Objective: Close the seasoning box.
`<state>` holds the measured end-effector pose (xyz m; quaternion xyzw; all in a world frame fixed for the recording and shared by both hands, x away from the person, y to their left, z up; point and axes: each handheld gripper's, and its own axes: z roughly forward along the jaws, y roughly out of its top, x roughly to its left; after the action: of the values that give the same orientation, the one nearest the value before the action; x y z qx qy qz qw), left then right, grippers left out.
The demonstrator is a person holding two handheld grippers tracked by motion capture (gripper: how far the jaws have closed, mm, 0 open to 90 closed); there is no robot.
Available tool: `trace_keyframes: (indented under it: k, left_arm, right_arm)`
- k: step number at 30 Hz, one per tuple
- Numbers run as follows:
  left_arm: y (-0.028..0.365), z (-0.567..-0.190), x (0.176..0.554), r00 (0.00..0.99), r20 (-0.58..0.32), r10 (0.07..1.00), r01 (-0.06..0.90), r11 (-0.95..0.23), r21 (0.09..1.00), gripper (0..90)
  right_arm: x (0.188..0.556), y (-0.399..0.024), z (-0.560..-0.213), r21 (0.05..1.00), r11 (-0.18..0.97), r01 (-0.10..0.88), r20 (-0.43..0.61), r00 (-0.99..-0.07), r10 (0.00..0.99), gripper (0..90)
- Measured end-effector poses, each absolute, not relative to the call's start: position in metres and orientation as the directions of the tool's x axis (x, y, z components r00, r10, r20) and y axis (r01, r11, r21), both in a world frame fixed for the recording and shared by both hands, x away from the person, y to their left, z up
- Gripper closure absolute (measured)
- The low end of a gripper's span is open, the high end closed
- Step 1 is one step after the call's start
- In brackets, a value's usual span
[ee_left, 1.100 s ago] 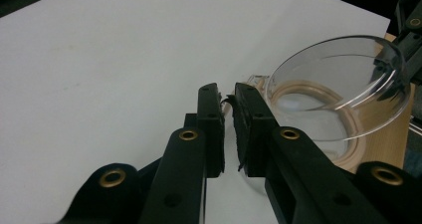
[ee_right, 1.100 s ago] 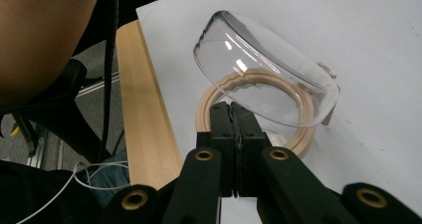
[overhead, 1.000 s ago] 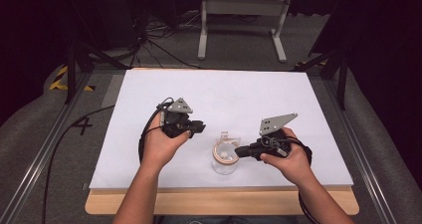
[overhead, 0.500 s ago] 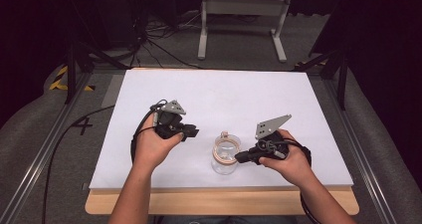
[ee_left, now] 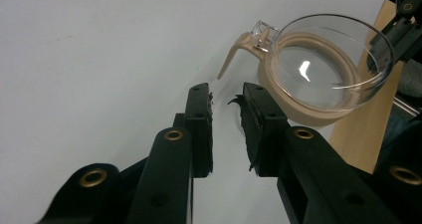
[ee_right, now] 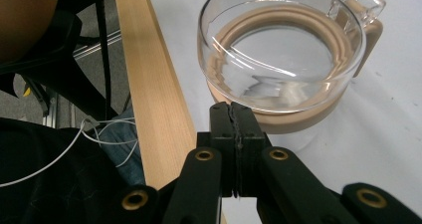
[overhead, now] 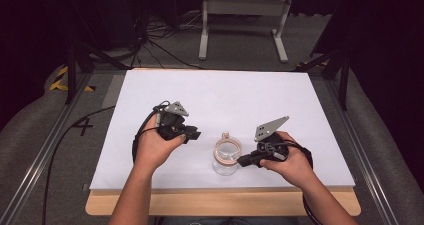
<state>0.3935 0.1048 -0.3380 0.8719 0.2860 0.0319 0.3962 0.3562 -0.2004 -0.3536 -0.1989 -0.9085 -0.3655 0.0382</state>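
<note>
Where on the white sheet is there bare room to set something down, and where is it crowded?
The far half of the white sheet, from its back edge to the two tools, is bare. So are the strips outside each hand. It is crowded near the front edge: the glass jar sits between the left tool and the right tool, which is at the jar's side.

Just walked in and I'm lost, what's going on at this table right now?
A person at a white table holds a two-jaw gripper in each hand, either side of a clear glass jar with a tan ring and flip lid. The right gripper has its jaws pressed together, tips right at the jar's rim. The left gripper sits beside the jar, jaws slightly apart and empty. The jar stands upright near the table's front edge.
</note>
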Motion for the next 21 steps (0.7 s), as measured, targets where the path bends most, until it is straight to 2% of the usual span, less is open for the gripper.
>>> trace_keyframes:
  k: [15,21]
  left_arm:
    - [0.105,-0.339,0.394,0.836,-0.172,0.522,0.476,-0.531,0.701,72.8]
    - [0.112,-0.338,0.391,0.820,-0.178,0.544,0.489,-0.506,0.710,69.0]
  right_arm:
    - [0.356,-0.202,-0.355,0.628,0.666,0.404,0.224,-0.912,0.342,90.0]
    - [0.357,-0.211,-0.346,0.670,0.629,0.393,0.202,-0.913,0.355,86.4]
